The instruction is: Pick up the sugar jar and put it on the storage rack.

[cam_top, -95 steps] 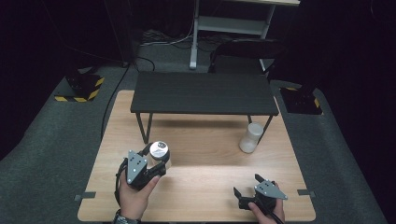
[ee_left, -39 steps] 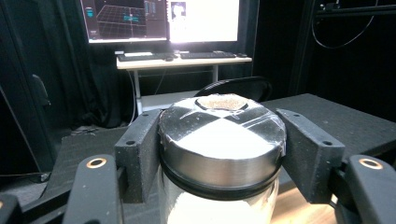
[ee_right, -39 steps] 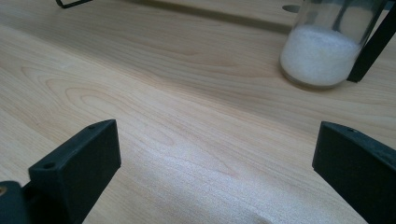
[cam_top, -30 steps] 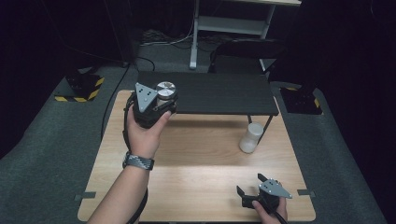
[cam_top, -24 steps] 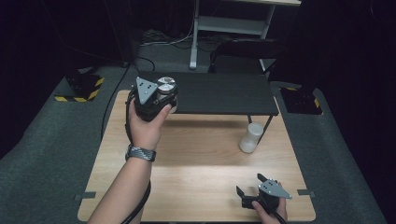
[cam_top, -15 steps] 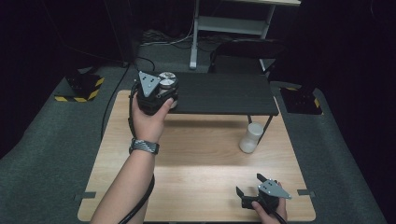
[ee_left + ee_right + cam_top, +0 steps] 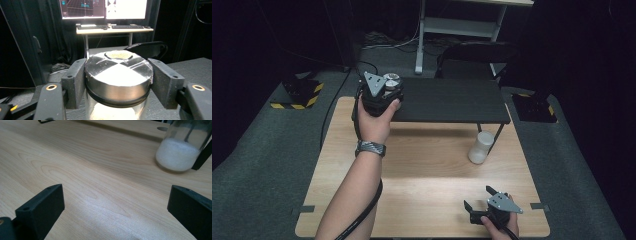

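A: The left tool (image 7: 384, 90) sat in the upper left of the high view, above the left end of the black shelf (image 7: 447, 100). What was its condition?

B: Its jaws were clamped on a jar with a metal lid (image 7: 119, 72). In the left gripper view the two black jaws pressed against opposite sides of the lid, and pale contents showed through the glass beneath. The left hand (image 7: 374, 120) gripped the tool body from below, with a dark band on the wrist.

A: And the right tool (image 7: 482, 200)?

B: It was at the lower right of the high view, low over the wooden tabletop (image 7: 422, 175), held by the right hand (image 7: 499, 227). Its jaws stood wide apart with nothing between them; the right gripper view showed bare wood grain in the gap.

A: Was anything else on the tabletop?

B: A second jar (image 7: 481, 147) of white powder stood right of centre in the high view, just beside the shelf's right leg (image 7: 498, 134). In the right gripper view that second jar (image 7: 182, 147) appeared at the upper right, well apart from the jaws.
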Available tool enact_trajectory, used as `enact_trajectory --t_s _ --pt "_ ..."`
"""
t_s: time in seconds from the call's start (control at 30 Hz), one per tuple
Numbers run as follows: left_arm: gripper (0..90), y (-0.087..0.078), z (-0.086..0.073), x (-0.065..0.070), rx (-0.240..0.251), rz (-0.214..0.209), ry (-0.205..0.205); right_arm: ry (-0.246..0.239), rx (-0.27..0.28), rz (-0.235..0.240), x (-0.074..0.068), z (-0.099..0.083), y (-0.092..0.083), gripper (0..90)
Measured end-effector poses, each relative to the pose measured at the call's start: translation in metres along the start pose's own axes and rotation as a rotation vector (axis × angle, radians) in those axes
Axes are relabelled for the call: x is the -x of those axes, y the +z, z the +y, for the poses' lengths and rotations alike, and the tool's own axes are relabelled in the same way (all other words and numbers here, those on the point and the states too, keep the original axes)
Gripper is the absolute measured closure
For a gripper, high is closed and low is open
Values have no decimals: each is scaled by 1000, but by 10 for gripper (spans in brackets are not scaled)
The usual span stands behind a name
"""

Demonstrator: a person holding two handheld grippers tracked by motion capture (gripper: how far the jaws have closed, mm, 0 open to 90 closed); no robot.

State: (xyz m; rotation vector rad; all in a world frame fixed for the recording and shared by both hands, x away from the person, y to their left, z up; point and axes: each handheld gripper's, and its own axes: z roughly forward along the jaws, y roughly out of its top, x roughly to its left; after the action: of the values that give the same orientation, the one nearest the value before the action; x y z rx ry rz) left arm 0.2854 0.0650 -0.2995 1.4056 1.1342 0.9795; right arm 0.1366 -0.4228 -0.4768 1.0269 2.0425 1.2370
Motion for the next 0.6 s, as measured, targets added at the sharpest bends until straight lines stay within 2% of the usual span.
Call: enact_trajectory --t_s 0.27,0.6 --pt "343 3 -2 -2 -6 4 -19 4 4 -1 0 -1 0 5" --pt "340 3 -2 -6 -11 -10 -38 7 6 -4 0 -1 -1 5"
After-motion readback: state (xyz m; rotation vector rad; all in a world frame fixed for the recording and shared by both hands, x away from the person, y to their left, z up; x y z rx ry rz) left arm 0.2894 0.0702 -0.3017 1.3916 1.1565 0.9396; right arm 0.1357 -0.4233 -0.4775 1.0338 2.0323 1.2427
